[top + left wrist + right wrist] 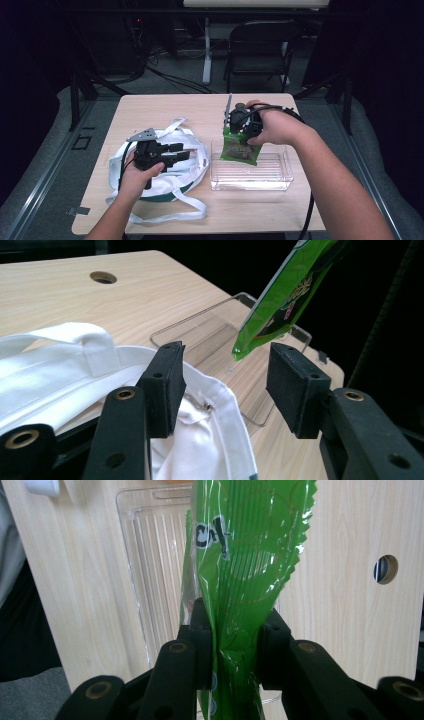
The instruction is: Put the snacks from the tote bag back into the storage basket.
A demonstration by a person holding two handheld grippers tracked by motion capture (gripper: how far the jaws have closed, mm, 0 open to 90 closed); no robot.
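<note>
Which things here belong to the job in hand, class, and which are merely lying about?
Part of the job:
- green snack packet, pinched in the right gripper
- clear plastic tray beneath it
- white cloth bag, under the left gripper, whose jaws stand apart

Lying about:
- folding chair behind the table
- floor cables

Glossy crinkled green plastic packet [240, 555], clear ribbed plastic tray [277, 175], white cloth bag [60, 365], matt wood-grain table [165, 107]

Green snack packet [241, 148], hanging upright, lower end inside clear tray [280, 180]
</note>
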